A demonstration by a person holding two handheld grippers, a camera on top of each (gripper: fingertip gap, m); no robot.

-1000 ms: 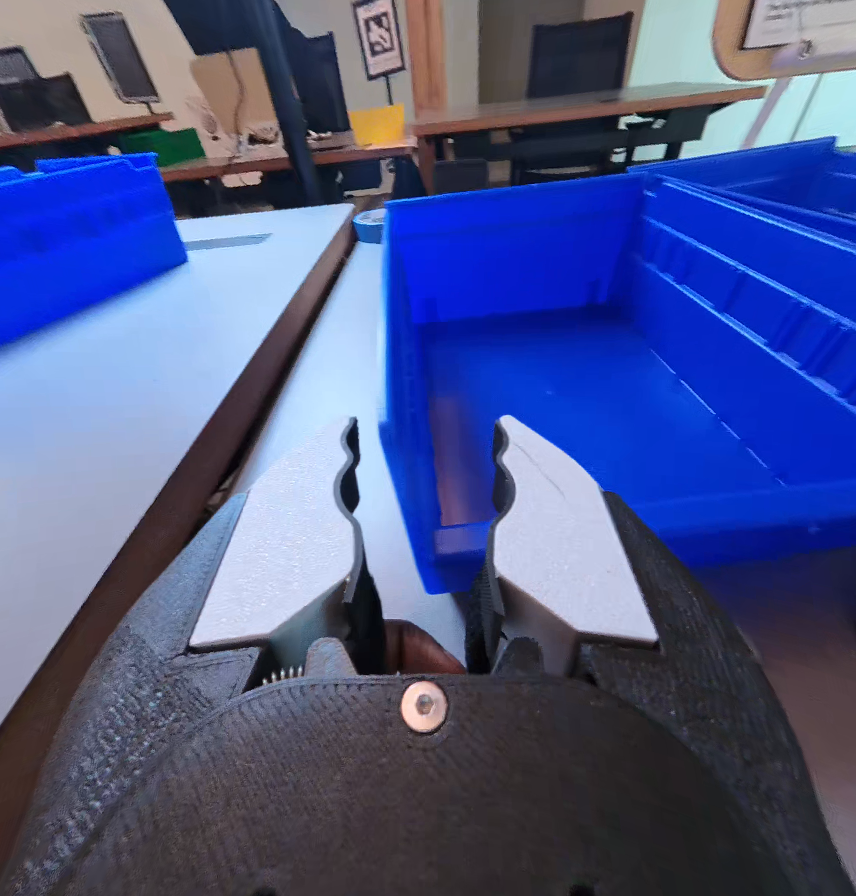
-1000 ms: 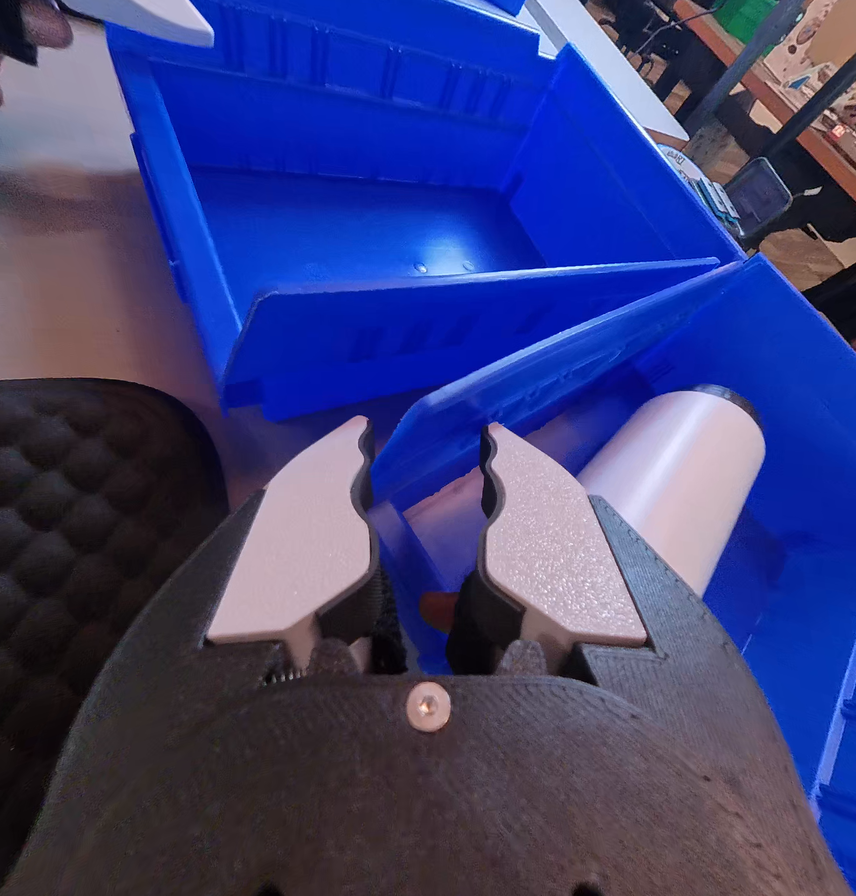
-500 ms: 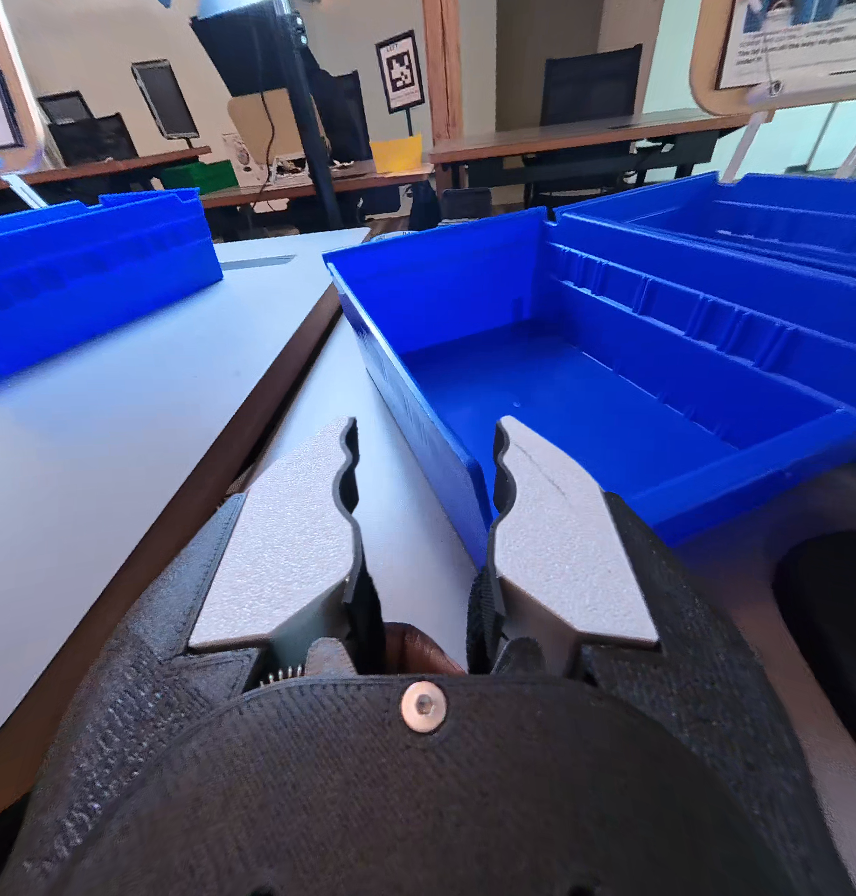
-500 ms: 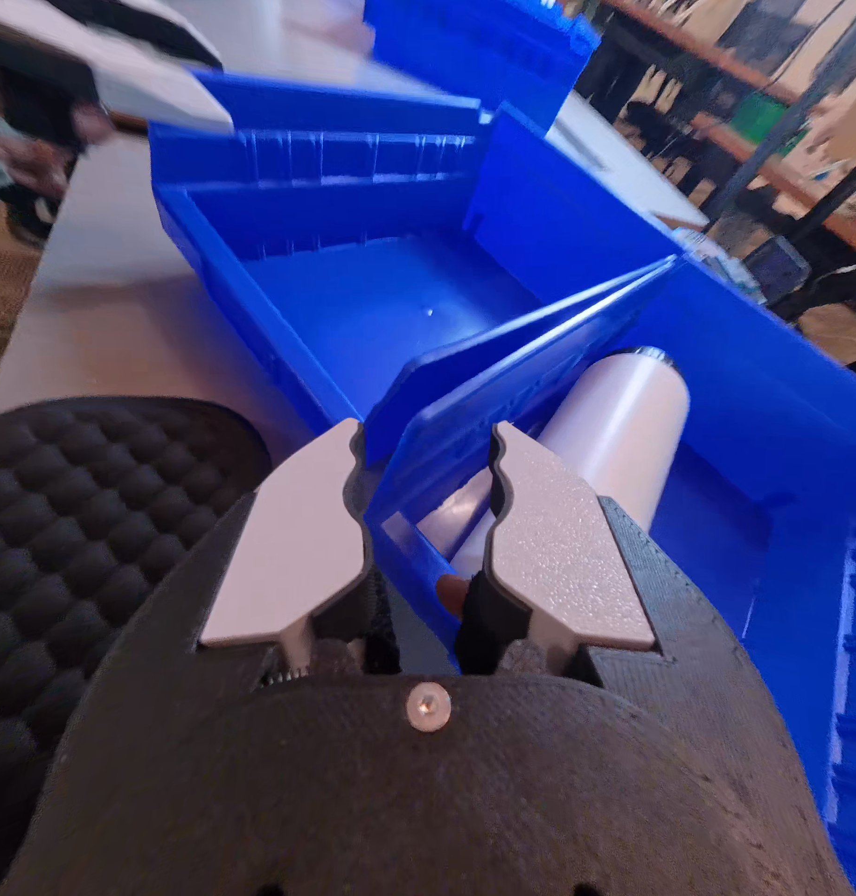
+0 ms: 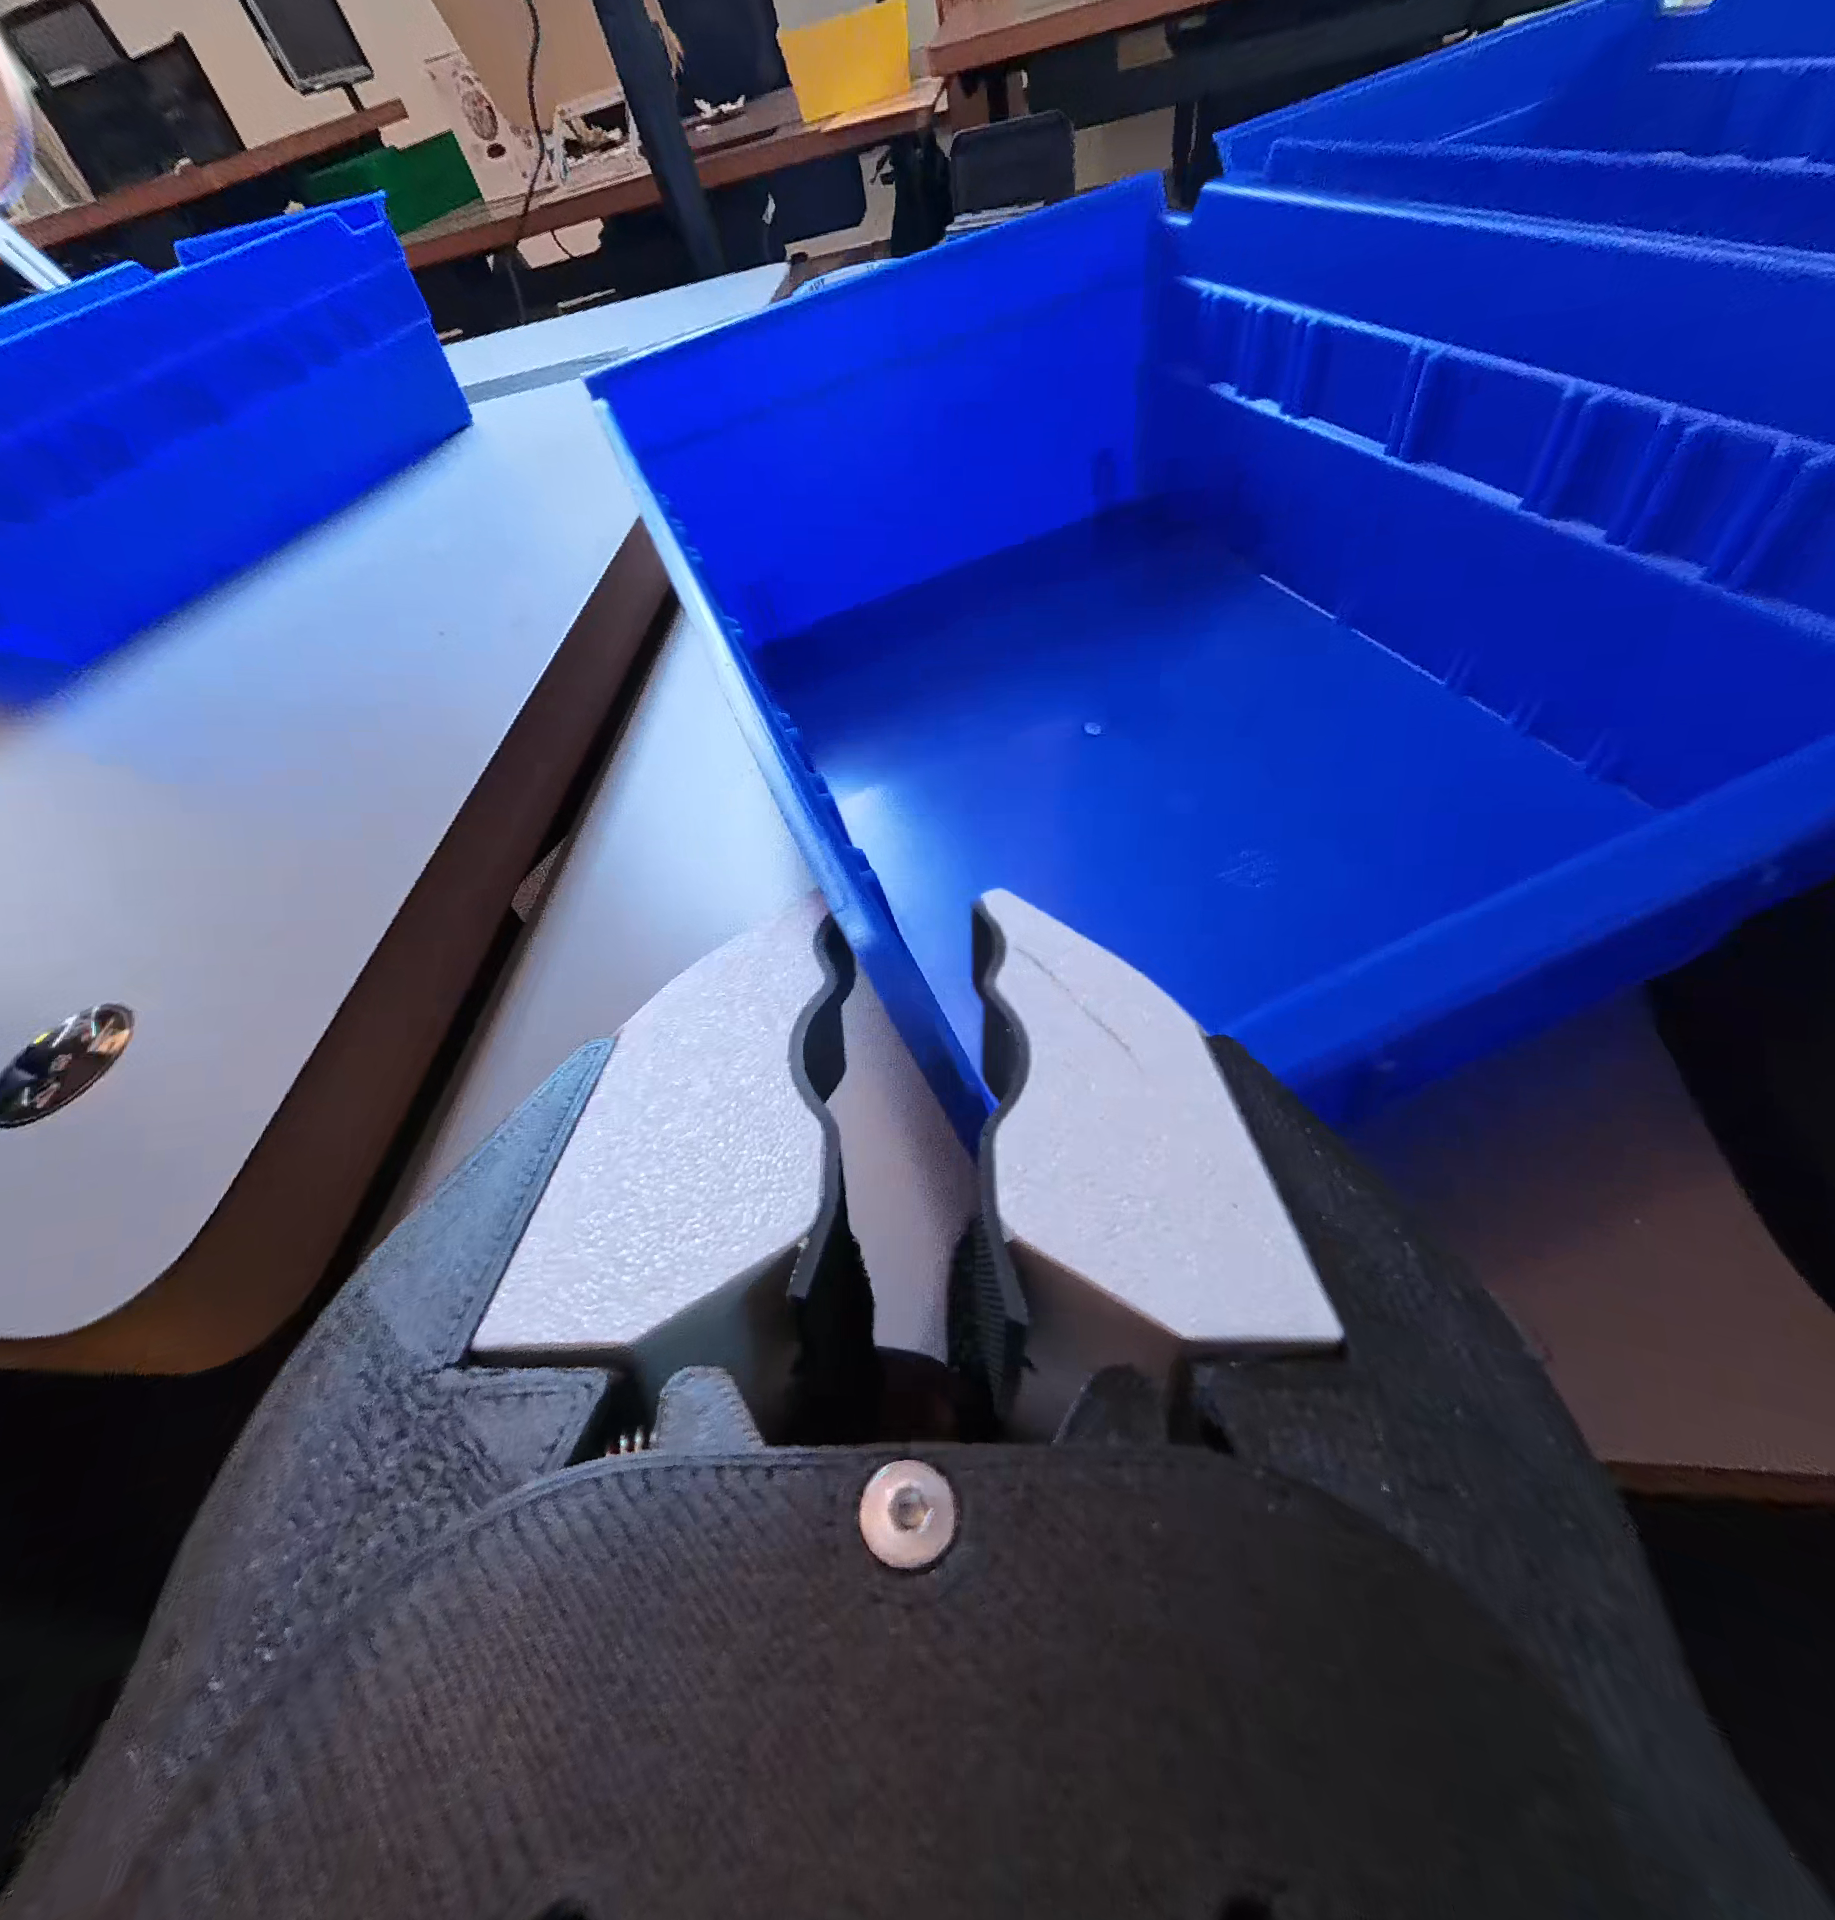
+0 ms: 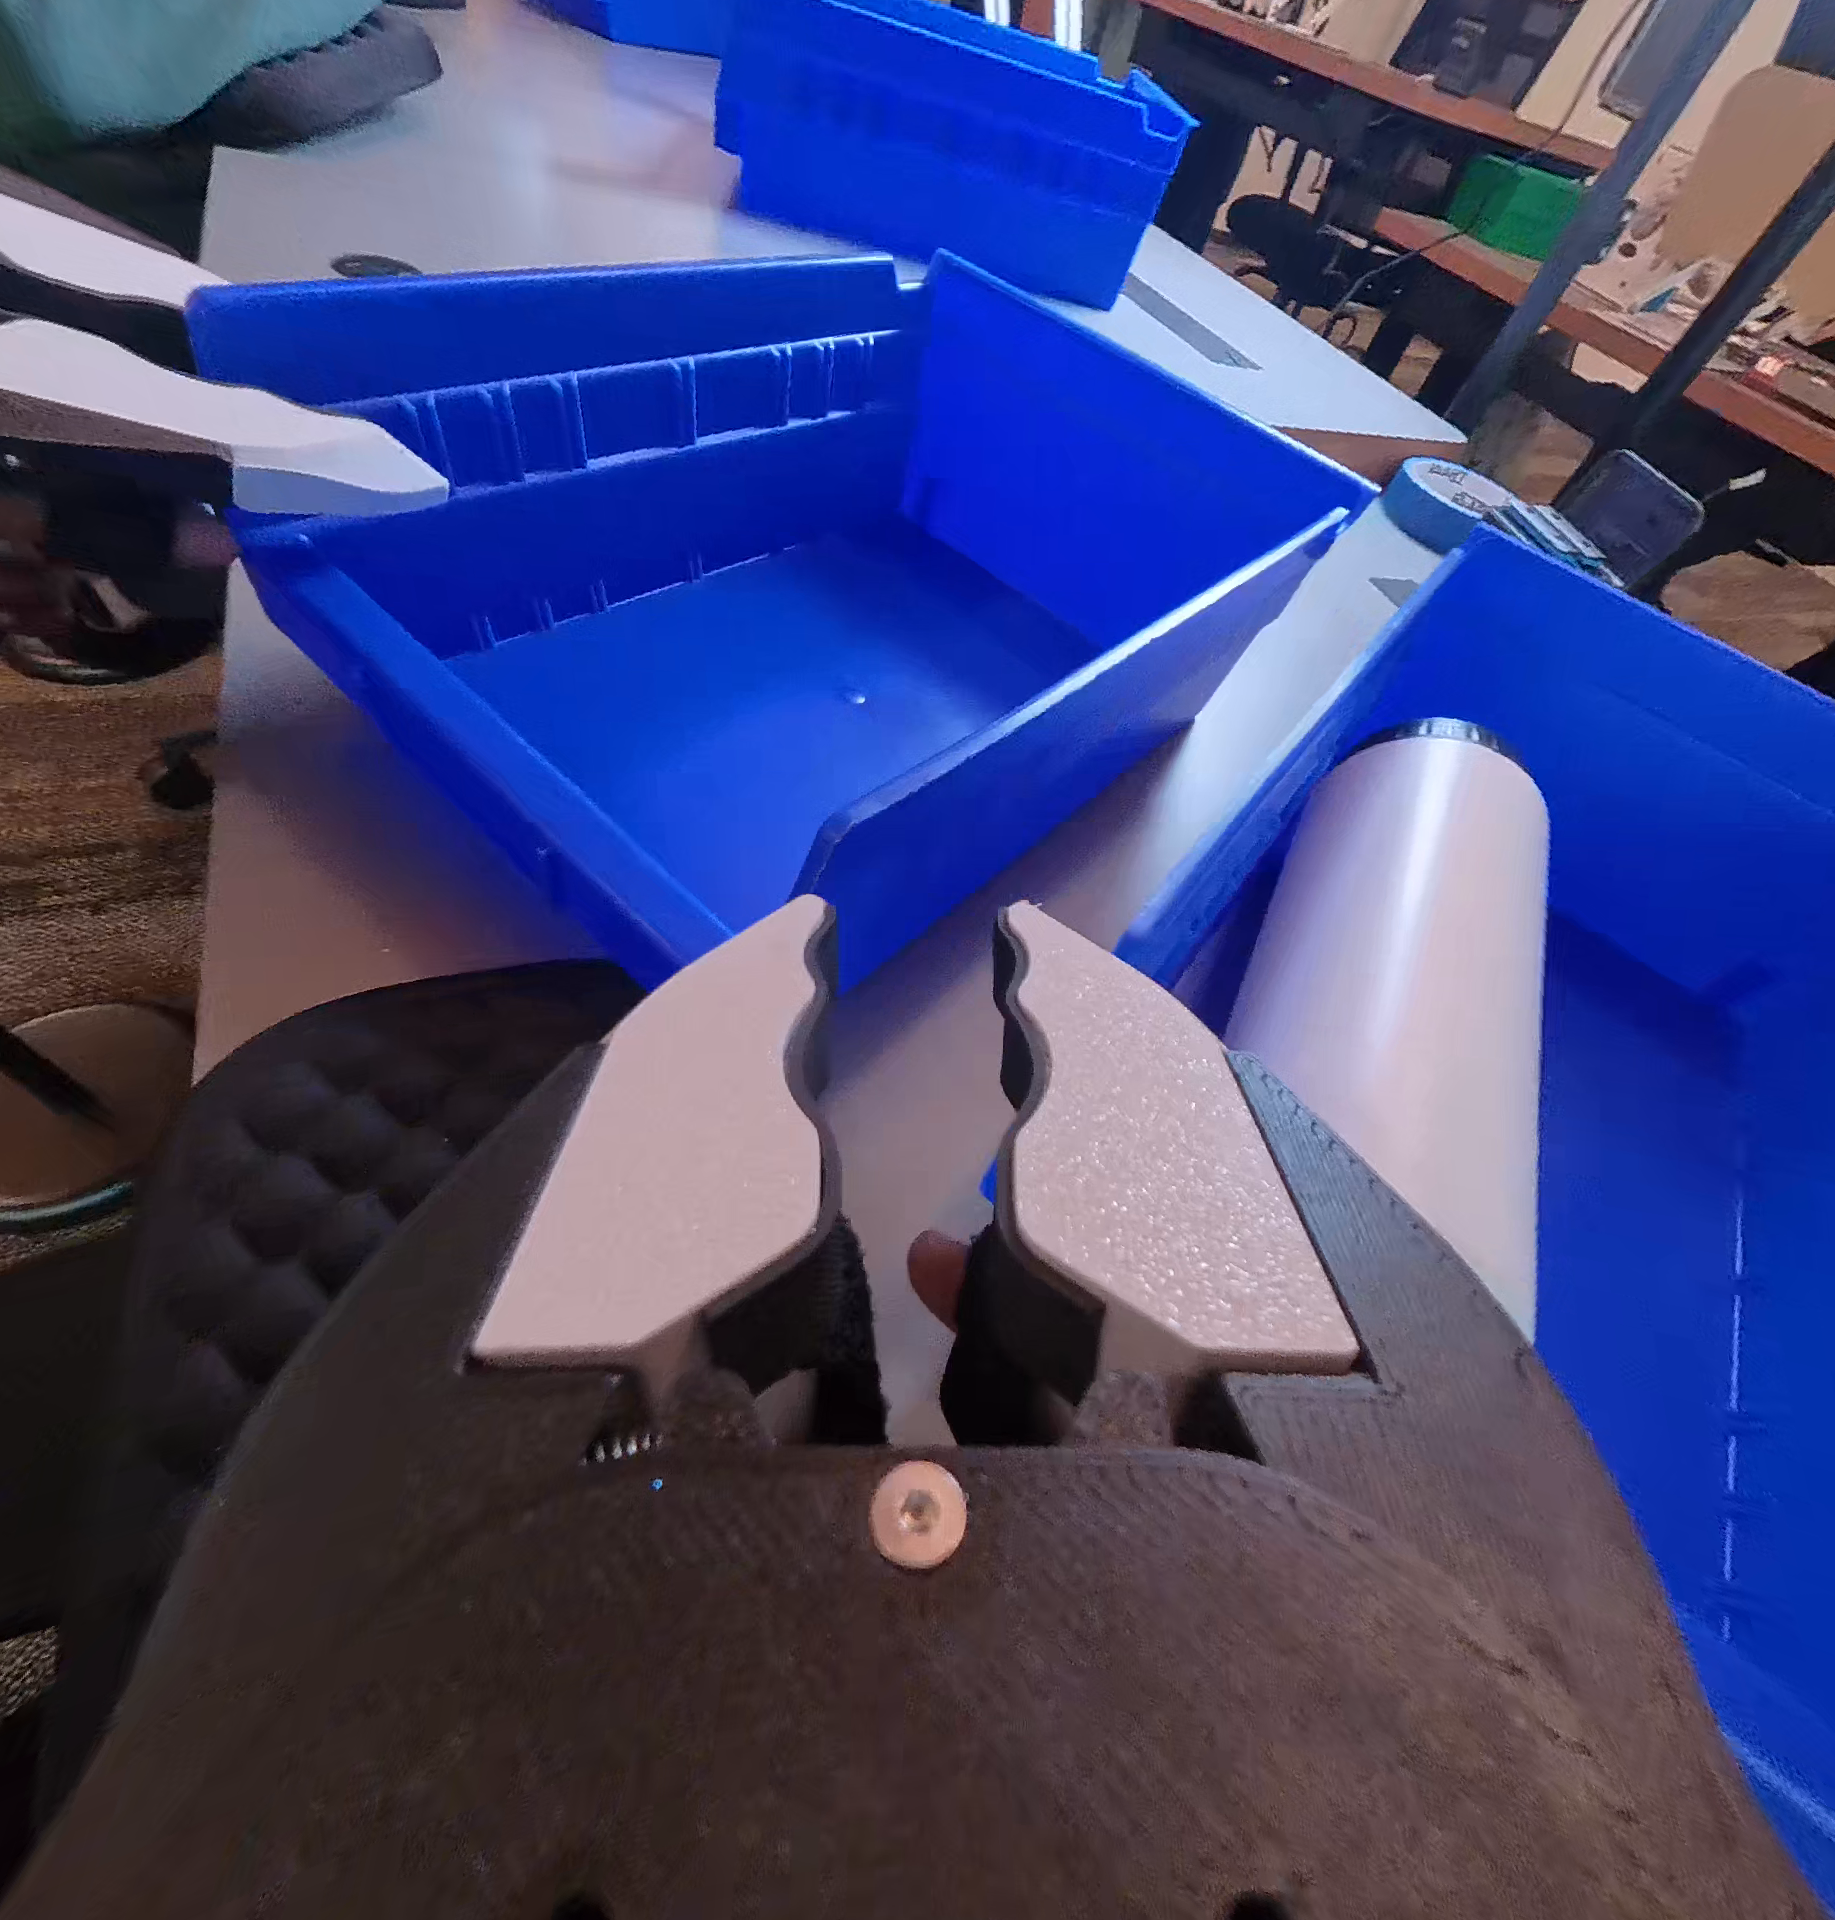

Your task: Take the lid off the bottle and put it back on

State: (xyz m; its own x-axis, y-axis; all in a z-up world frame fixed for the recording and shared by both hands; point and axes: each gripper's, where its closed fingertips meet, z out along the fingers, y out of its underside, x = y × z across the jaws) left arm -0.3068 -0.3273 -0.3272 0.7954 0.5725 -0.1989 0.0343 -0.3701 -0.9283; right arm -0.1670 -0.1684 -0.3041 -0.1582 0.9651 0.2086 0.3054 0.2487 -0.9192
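Task judged barely started: nothing is being gripped yet. The bottle (image 6: 1412, 935), a smooth white cylinder with a dark band at its far end, is lying on its side in the blue bin (image 6: 1671, 748) at the desk's right side; its lid is not being made out. Right tongs (image 6: 913, 997) are being held spread and empty, just beside that bin's near corner. Left tongs (image 5: 908, 997) are also spread and empty, at the near-left corner of the ribbed empty bin (image 5: 892, 416). Tong faces are textured grey, scalloped inside.
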